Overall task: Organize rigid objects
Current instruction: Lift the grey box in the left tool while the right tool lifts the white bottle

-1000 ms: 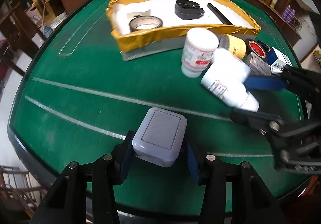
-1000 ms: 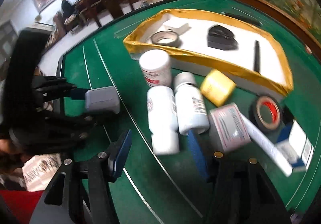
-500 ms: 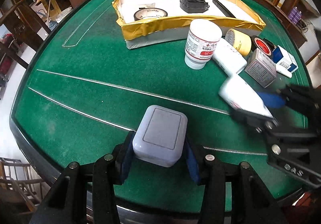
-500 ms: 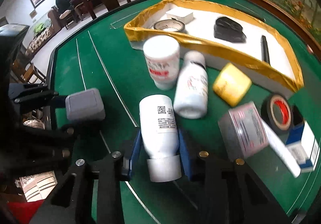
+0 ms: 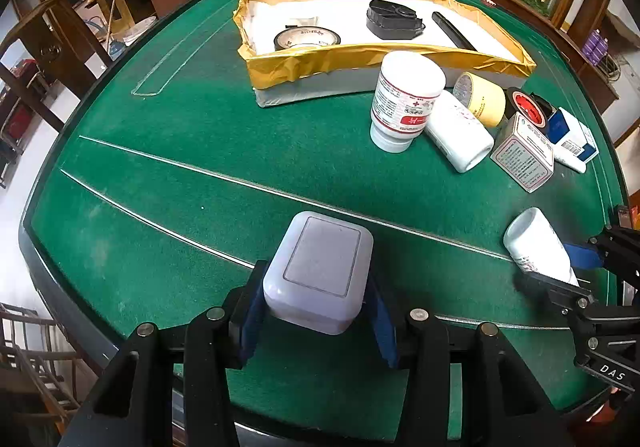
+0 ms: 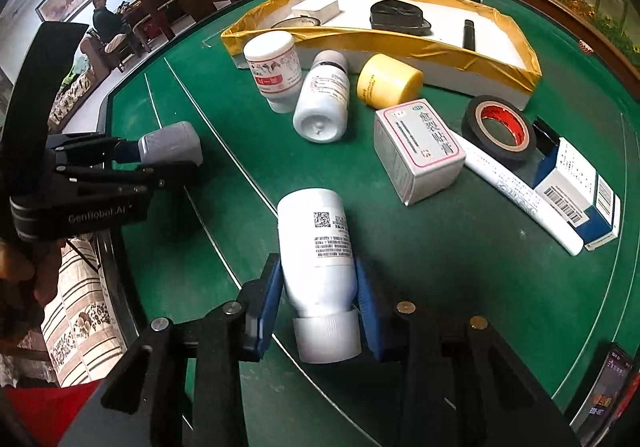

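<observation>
My left gripper (image 5: 316, 323) is shut on a grey rounded box (image 5: 318, 271), held above the green table (image 5: 192, 151) near its front edge. My right gripper (image 6: 318, 311) is shut on a white bottle (image 6: 316, 247) with a printed label, its cap toward me. The left wrist view shows the same bottle (image 5: 534, 245) in the right gripper (image 5: 560, 267) at the far right. In the right wrist view the left gripper (image 6: 136, 159) holds the grey box (image 6: 170, 143) at the left. A gold-rimmed white tray (image 5: 360, 59) stands at the back.
Beside the tray stand a white jar (image 6: 274, 67), a lying white bottle (image 6: 322, 99), a yellow tape roll (image 6: 388, 81), a small carton (image 6: 418, 149), a black tape roll (image 6: 498, 127), a white tube (image 6: 520, 191) and a blue-white box (image 6: 576, 191). Tape, a black case and a marker lie in the tray.
My right gripper closed on the white bottle and drew it out of the cluster toward the table's near edge. The left gripper stayed in place with the grey box.
</observation>
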Demonstrator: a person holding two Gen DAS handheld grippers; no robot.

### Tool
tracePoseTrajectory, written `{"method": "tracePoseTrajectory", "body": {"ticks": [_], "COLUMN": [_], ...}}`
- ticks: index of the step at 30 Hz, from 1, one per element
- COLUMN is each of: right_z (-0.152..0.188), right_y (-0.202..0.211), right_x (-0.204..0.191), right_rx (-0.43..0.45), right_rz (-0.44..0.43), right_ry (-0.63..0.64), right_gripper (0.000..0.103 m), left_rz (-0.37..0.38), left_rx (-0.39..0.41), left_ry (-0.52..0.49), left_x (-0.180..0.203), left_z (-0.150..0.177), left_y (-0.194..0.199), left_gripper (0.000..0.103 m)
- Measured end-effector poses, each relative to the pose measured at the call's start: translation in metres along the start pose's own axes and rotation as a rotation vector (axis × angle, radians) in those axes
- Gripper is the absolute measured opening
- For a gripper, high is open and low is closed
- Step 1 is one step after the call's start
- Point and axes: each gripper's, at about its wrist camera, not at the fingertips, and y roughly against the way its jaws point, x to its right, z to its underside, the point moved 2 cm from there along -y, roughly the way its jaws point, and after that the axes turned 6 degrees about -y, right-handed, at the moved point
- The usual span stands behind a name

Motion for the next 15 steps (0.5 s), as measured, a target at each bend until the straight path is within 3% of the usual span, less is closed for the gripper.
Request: {"method": "tracePoseTrajectory", "body": {"ticks": [15], "right_z": [-0.0091], "right_y": [-0.0050], "right_x": [-0.0019], "right_rx": [-0.018], "right_rz": [0.013], "right_ry": [-0.019], "right_gripper": [0.035], "left_rz": [0.001], "left_rx": [-0.025], "left_ry": [-0.006], "left_x": [0.0014], "left_z": [-0.0073], "left_y": [-0.0039], "left_gripper": [0.058]}}
